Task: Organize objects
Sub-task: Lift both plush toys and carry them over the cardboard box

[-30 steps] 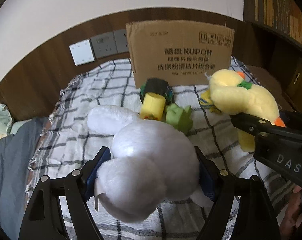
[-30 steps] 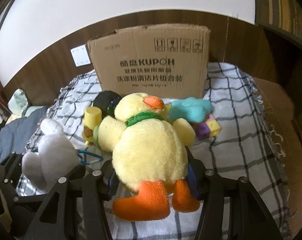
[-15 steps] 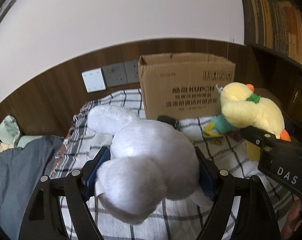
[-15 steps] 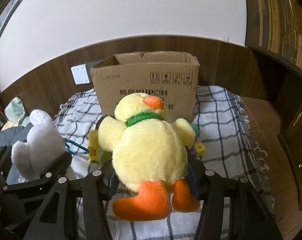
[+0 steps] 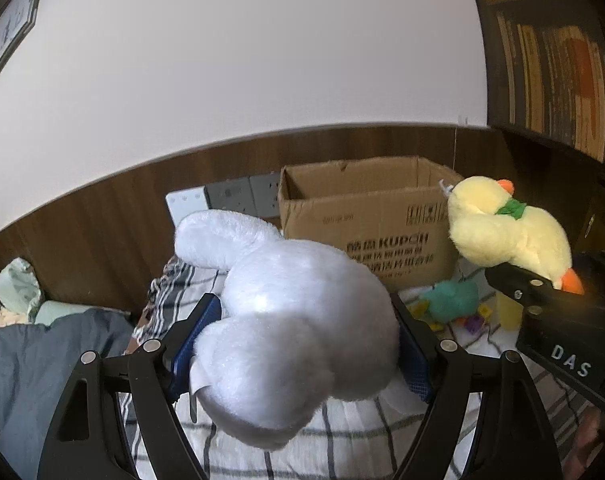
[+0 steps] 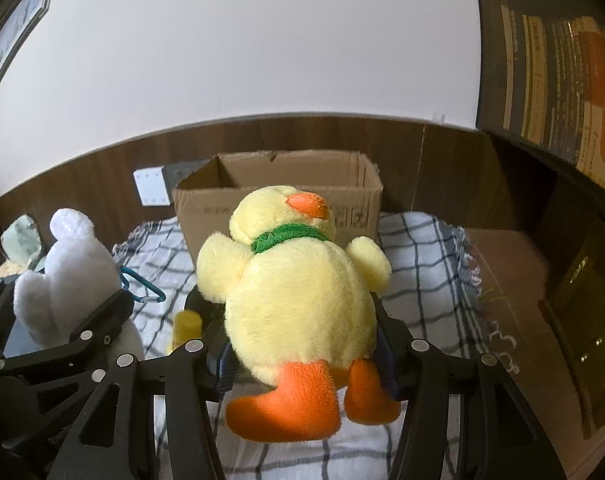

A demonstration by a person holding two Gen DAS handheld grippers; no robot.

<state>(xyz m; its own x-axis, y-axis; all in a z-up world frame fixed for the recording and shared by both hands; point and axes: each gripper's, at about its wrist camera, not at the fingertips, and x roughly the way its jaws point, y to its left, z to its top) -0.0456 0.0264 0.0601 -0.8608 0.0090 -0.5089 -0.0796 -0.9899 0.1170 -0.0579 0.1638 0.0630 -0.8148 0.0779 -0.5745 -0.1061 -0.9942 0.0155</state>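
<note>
Mid-carry: left gripper (image 5: 302,344) was clamped on the white plush (image 5: 298,320), right gripper (image 6: 302,356) clamped on the yellow duck (image 6: 298,292), both held above the checked blanket (image 6: 422,248). Open cardboard box (image 6: 278,184) sat just ahead. Next move probably needed both toys carried over the rim, then released inside.

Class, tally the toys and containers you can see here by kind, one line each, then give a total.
Plush toys held in grippers: 2, white plush and yellow duck plush
Teal plush toys on blanket: 1
Yellow cups: 1
Cardboard boxes: 1
Total: 5
</note>
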